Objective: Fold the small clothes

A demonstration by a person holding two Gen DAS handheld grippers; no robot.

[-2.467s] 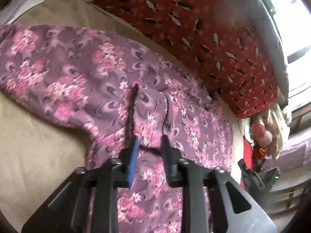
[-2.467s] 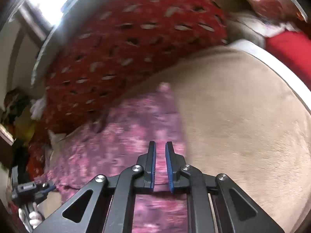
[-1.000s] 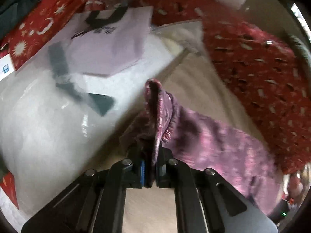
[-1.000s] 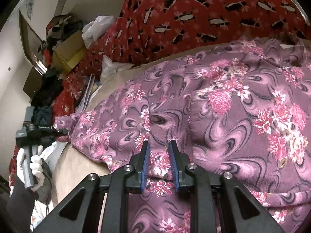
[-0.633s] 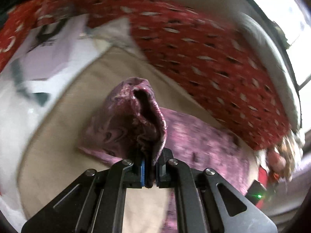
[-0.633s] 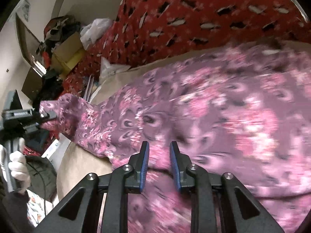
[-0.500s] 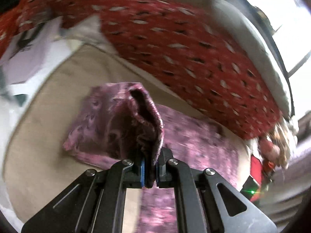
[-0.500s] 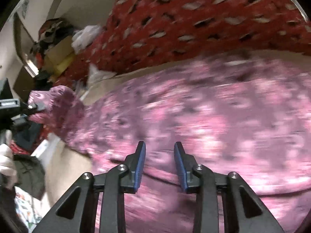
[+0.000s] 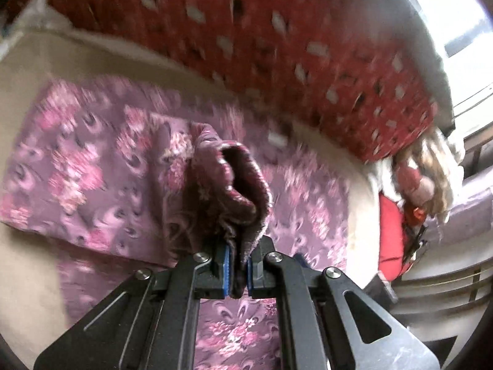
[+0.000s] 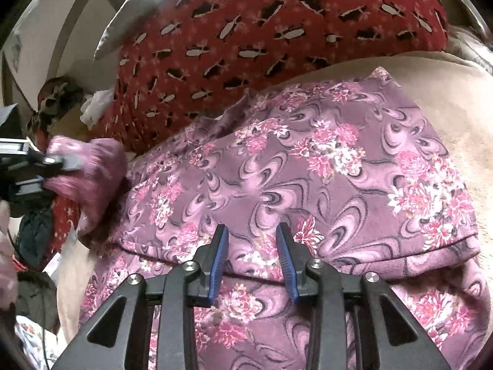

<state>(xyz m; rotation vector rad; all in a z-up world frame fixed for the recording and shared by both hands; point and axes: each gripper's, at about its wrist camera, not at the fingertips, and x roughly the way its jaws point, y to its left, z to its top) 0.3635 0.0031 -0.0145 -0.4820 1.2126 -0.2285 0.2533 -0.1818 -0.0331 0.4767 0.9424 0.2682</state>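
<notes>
- Nearest in the left wrist view, the left gripper (image 9: 237, 273) has its jaws clamped on a bunched end of the floral garment (image 9: 92, 166), lifted above the rest, which lies on the beige cushion (image 9: 27, 277).
- The right gripper (image 10: 252, 265) hovers with its jaws apart over a folded edge, gripping nothing.
- Judged mid-fold: the lifted end wants laying across the body, then letting go (the right could pin the crease).
- Only the right view shows the crease sharply; farther back, the red patterned blanket (image 10: 277, 30).
</notes>
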